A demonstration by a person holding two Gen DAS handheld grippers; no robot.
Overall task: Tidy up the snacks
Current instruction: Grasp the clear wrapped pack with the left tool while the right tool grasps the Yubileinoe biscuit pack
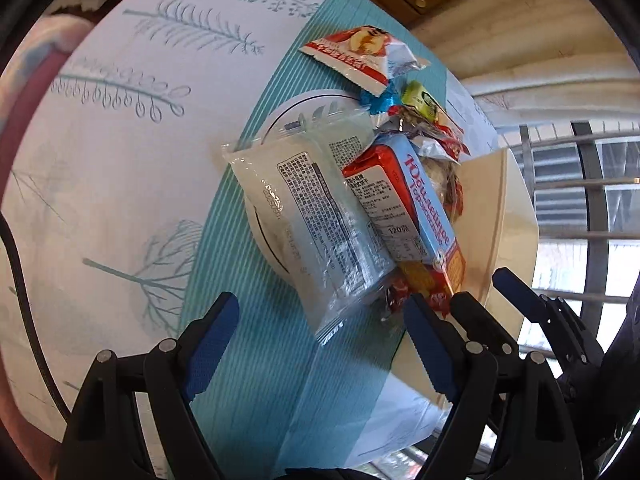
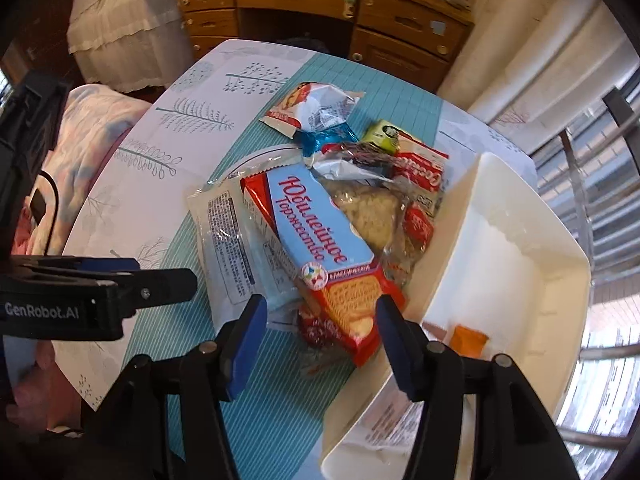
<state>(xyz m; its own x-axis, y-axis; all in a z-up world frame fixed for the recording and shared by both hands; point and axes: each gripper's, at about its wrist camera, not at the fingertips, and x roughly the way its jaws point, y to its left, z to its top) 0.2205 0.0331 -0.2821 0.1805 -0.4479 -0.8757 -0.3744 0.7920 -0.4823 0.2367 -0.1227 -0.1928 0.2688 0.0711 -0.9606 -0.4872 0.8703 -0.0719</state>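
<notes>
Snacks lie heaped on a round worktop (image 2: 120, 208) covered by a white cloth with a teal striped band and printed twigs. On top of the heap rests a long blue and red biscuit pack (image 2: 320, 252), slanting from the middle of the pile toward the lower edge of the right wrist view. Under its left side lies a clear wrapped packet (image 1: 304, 216) with dense small print, partly over a round white disc (image 1: 280, 120) on the cloth. Behind these sit a red and white pouch (image 2: 308, 110), a small yellow-green packet (image 2: 382, 134), a blue foil wrapper (image 2: 328, 138) and a clear bag of pale crumbly pieces (image 2: 372, 212).

Just beside the pile, on its right in the right wrist view, stands a white tray (image 2: 560, 248) with tall walls; a small orange packet (image 2: 470, 340) lies inside it near the front.

Right tool (image 2: 320, 336) hangs over the near end of the biscuit pack with its blue pads standing apart on either side of that end, not pressing on it; it grips nothing. Left tool (image 1: 320, 340) is spread wide above the teal band, its pads either side of the near corner of the clear wrapped packet, and it too grips nothing. In the right wrist view the left tool shows as a black body entering from the left edge.
</notes>
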